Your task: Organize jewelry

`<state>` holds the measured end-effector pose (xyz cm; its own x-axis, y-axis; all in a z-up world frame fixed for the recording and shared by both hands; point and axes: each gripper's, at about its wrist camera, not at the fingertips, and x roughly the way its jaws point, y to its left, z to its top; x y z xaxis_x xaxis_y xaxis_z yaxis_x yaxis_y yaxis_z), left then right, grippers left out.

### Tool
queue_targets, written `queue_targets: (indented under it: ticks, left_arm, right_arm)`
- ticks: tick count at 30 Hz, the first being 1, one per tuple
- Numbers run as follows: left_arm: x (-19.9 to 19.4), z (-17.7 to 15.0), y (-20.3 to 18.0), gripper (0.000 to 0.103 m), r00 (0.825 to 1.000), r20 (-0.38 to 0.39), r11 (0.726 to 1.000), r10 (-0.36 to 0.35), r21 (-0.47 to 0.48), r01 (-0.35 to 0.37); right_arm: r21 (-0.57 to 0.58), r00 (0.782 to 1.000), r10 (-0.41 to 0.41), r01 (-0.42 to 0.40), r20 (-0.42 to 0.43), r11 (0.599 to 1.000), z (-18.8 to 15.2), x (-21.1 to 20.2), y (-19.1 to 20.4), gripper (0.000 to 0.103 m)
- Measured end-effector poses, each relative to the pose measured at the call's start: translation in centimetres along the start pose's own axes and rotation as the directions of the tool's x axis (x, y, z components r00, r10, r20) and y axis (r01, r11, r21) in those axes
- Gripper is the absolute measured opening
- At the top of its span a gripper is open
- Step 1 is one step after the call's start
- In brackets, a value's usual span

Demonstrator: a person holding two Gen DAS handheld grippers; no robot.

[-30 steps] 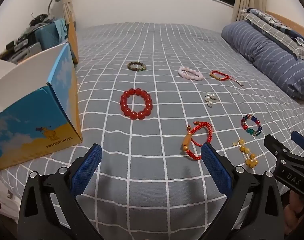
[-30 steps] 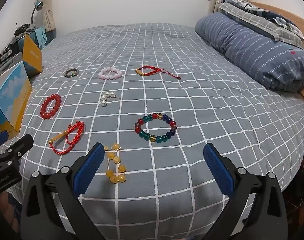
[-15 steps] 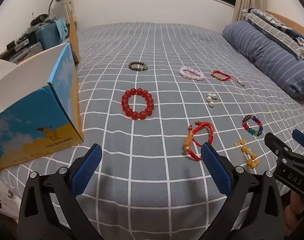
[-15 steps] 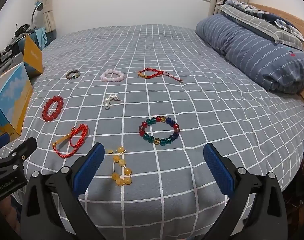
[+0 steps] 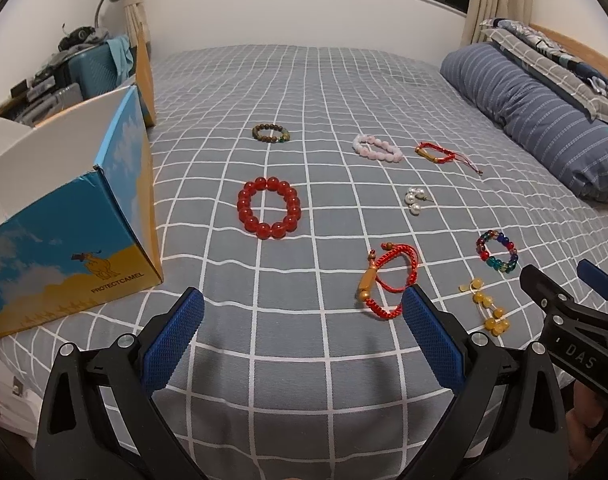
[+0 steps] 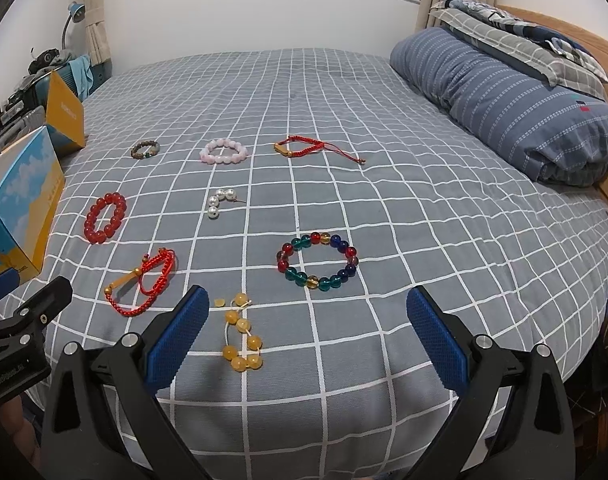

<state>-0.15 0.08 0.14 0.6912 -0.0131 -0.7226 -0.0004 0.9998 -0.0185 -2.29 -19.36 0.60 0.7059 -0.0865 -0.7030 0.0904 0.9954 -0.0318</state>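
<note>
Several bracelets lie on the grey checked bed. A red bead bracelet point(image 5: 268, 207) point(image 6: 105, 217), a brown bead bracelet point(image 5: 271, 133), a pink bead bracelet point(image 6: 224, 151), pearl beads point(image 6: 219, 201), a red cord bracelet point(image 5: 387, 280) point(image 6: 142, 282), a second red cord bracelet point(image 6: 304, 147), a multicolour bead bracelet point(image 6: 317, 261) and yellow beads point(image 6: 242, 335) are all apart. An open blue and yellow box point(image 5: 70, 236) stands at the left. My left gripper point(image 5: 302, 336) is open and empty near the front edge. My right gripper point(image 6: 307, 336) is open and empty just before the yellow beads.
A rolled blue striped duvet point(image 6: 503, 104) and a checked pillow point(image 6: 515, 40) lie at the right by the wooden headboard. A cluttered shelf with a lamp point(image 5: 64, 68) stands left of the bed. A second yellow box point(image 6: 66, 118) stands behind the blue one.
Both grippers have drawn back slightly, so the jewelry sits a little farther up in the views. Nothing on the bed has moved.
</note>
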Motion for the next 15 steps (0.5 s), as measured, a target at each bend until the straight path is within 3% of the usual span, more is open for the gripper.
queue_targets:
  ticks: [15]
  left_arm:
    - [-0.22, -0.07, -0.54, 0.097, 1.0, -0.005, 1.0, -0.012, 0.005, 0.012]
  right_arm:
    - [0.004, 1.0, -0.003, 0.003, 0.005, 1.0, 0.03, -0.27, -0.45, 0.095]
